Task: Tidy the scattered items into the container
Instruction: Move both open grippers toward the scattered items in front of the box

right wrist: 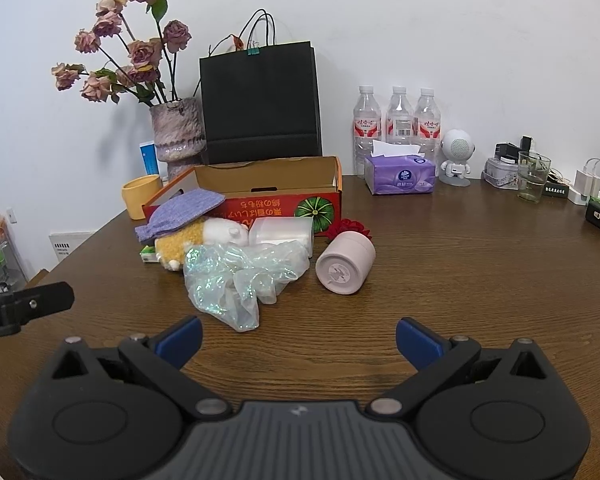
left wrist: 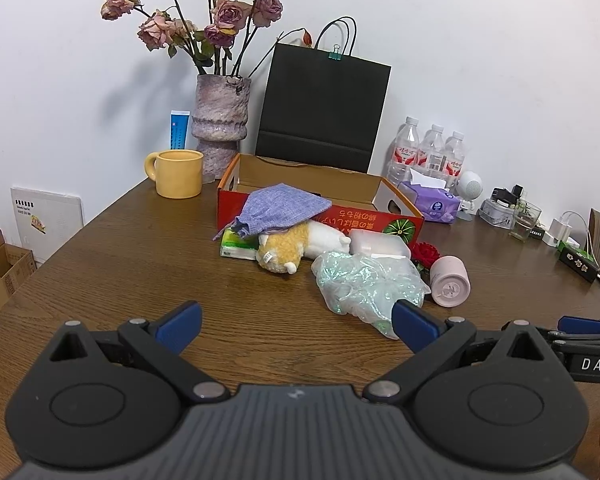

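Two grippers hover low over the brown wooden counter (right wrist: 460, 280), both with jaws spread wide and nothing between them. Left gripper (left wrist: 296, 328) faces the clutter from the near left; right gripper (right wrist: 298, 340) sits near, its blue pads (right wrist: 414, 340) apart over bare wood. Black housing of the right gripper at the right edge of the left wrist view reads "DAS".

Cardboard box (left wrist: 396, 216), red outside, plain brown inside, stands far centre with flaps up. Its near wall carries orange Japanese print, upside down, and a green pumpkin picture. Scattered items lie against that wall:
- purple knit pouch (left wrist: 284, 208), draped over the box's near-left rim
- yellow-and-white plush toy (left wrist: 296, 244), on its side under the pouch
- green-and-white packet (left wrist: 236, 246), left of the plush, text too small to read
- translucent white case (right wrist: 282, 232), touching the box wall
- iridescent crinkled plastic bag (right wrist: 236, 280), nearest of the heap
- pink cylinder (right wrist: 346, 262), lying on its side, base toward the camera, right of the bag
- red fabric flower (right wrist: 348, 228), between cylinder and box

Behind the box: black paper bag (right wrist: 260, 104) with a teal binder clip, vase of dried roses (left wrist: 220, 120), yellow mug (left wrist: 178, 174). Far right: three water bottles (right wrist: 396, 124) with red labels, purple tissue pack (right wrist: 400, 174).
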The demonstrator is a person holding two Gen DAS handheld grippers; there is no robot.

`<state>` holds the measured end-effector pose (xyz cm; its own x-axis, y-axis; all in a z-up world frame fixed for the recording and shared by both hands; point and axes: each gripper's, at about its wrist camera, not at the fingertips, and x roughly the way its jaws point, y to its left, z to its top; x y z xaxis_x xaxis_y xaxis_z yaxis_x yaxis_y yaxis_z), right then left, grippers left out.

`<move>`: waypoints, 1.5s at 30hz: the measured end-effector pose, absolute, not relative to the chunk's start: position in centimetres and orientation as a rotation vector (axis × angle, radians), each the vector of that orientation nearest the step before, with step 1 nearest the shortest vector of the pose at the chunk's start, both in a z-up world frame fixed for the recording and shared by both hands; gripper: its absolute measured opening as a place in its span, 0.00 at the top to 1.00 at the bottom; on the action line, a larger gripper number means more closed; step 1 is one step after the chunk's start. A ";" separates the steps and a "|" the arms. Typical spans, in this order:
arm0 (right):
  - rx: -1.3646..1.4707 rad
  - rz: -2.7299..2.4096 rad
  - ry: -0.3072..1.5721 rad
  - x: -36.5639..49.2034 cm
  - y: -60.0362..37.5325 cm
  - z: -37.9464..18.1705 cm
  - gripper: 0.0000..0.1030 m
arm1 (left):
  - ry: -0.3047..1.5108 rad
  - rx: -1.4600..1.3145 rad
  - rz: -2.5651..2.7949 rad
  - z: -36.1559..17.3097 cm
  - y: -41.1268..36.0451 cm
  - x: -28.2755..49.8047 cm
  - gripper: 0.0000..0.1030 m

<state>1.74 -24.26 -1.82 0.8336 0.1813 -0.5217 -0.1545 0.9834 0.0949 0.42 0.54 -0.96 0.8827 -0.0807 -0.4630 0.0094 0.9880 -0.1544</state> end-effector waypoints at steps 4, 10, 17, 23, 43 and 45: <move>0.048 0.178 0.557 1.8 -24.2 -1.8 0.00 | 0.486 -0.151 -0.047 -1.1 0.6 0.4 0.00; 0.047 0.180 0.558 1.7 -24.2 -1.8 0.00 | 0.488 -0.151 -0.046 -1.2 0.6 0.4 0.00; 0.049 0.179 0.560 1.7 -24.3 -1.9 0.00 | 0.492 -0.153 -0.046 -1.3 0.7 0.4 0.00; 0.050 0.178 0.561 1.8 -24.3 -2.0 0.00 | 0.494 -0.154 -0.045 -1.3 0.7 0.4 0.00; 0.062 0.169 0.564 1.9 -24.4 -2.2 0.00 | 0.502 -0.154 -0.044 -1.6 0.7 0.6 0.00; 0.063 0.168 0.565 1.9 -24.4 -2.3 0.00 | 0.504 -0.156 -0.045 -1.6 0.8 0.6 0.00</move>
<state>1.88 -24.43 -2.29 0.8314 0.1760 -0.5270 -0.1413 0.9843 0.1058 0.61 0.76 -1.62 0.8751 -0.0811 -0.4770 0.0043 0.9871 -0.1598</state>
